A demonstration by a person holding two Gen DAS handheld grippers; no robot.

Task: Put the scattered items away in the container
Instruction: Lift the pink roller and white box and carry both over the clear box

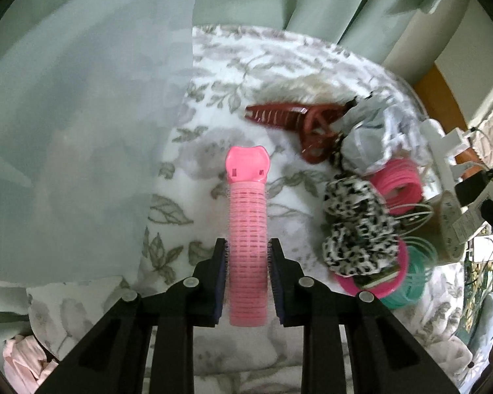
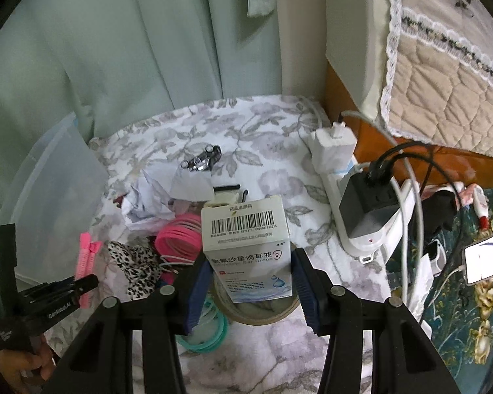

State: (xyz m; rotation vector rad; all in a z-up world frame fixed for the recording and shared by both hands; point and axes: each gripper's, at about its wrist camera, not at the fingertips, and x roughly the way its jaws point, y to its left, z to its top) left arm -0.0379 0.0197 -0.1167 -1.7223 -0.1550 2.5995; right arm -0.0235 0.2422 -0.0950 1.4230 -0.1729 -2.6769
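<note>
Both grippers loaded over the floral cloth [image 2: 272, 124].

Left gripper [image 1: 248, 275] clamps a pink hair roller [image 1: 248, 246]; only the right view shows the right gripper [image 2: 248, 279] gripping an ear-drops box [image 2: 246, 246] — translucent container [image 2: 52, 203] at left, contents indiscernible.

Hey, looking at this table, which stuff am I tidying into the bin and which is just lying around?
For the job:
pink roller, in left tongs
ear-drops box, between right tongs
red claw clip
leopard scrunchie
pink bands
teal bands
clear bin

Lying about:
power strip
white charger
phone
curtain
</note>
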